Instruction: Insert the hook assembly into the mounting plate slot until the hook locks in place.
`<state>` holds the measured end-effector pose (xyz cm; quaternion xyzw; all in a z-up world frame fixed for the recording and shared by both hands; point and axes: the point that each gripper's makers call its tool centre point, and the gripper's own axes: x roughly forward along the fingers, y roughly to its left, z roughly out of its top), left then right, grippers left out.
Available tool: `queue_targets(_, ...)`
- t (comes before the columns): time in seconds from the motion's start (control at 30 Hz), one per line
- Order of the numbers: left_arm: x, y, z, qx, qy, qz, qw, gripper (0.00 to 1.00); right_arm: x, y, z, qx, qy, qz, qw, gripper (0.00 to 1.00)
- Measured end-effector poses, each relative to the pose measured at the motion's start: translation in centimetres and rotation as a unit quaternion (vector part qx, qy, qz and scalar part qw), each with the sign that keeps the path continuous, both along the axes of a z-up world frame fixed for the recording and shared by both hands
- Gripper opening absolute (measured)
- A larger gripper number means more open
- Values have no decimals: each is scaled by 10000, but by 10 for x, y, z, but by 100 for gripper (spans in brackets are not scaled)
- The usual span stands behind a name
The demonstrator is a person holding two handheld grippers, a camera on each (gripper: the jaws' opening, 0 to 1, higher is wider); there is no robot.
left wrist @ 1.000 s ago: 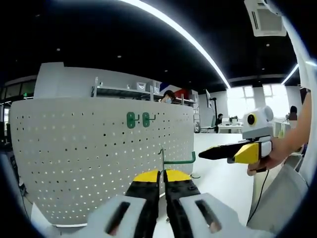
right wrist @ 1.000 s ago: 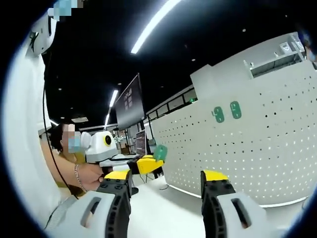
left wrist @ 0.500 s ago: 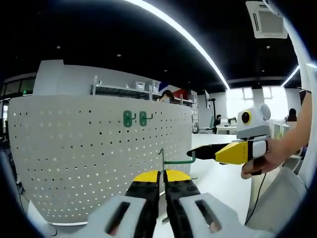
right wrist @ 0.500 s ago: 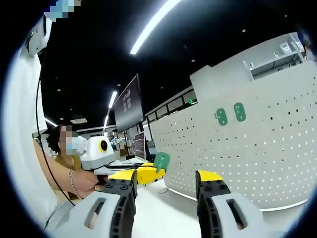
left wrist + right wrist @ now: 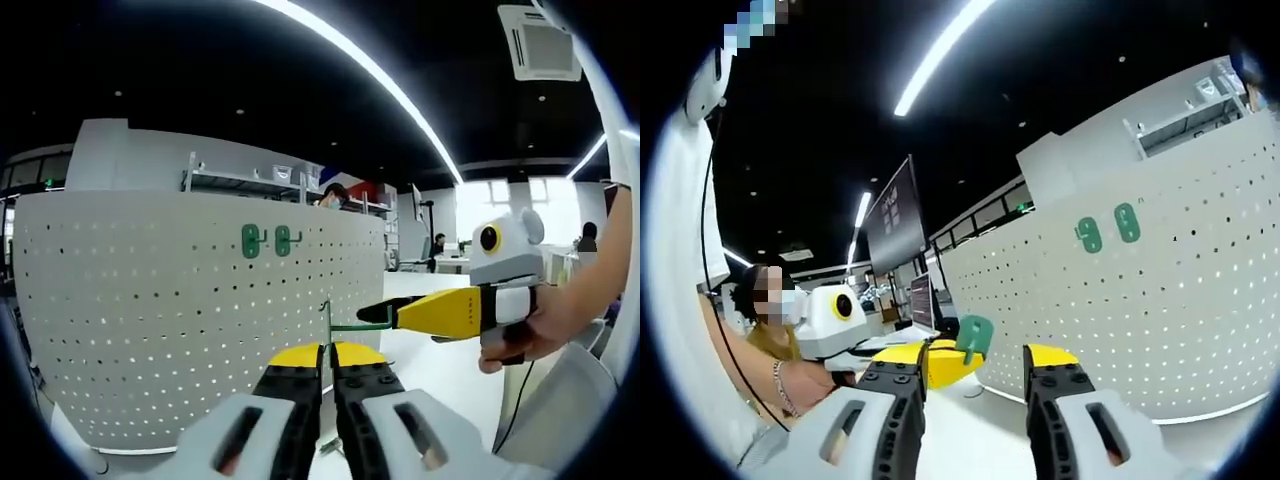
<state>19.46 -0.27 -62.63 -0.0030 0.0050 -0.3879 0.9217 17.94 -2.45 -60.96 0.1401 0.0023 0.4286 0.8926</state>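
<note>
Left gripper (image 5: 327,352): jaws pressed together on the thin metal base of a green hook assembly (image 5: 345,325), which stands up from the yellow tips; its green arm runs out sideways toward the right gripper (image 5: 375,313). In the left gripper view the right gripper comes in from the right, held in a hand (image 5: 520,335), its dark tips at the free end of the green arm; whether they touch it cannot be told. White pegboard mounting plate (image 5: 150,320) stands upright behind, with two green hook plates (image 5: 266,240) already seated side by side near its top edge. In the right gripper view the right gripper (image 5: 975,362) has its jaws apart, nothing between them; the left gripper (image 5: 930,358) shows between them with the hook's green end plate (image 5: 974,335) above its yellow tip. Pegboard (image 5: 1180,320) on the right, white tabletop (image 5: 970,440) below.
</note>
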Motion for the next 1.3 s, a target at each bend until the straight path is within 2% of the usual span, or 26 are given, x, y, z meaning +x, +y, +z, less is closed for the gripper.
queue_targets(0.07,0,1,1,12,-21,24,10000,3,0,1,1,-17,-28,-32,10000,26)
queue_targets(0.7,-2,2,3,-176,44,117,9998,3,3,16,4,-39,-77,-67,9999,6)
queue_targets(1.3,-3,4,0,-281,135,179,9994,2,9,22,0,-154,-10,-183,9997,2)
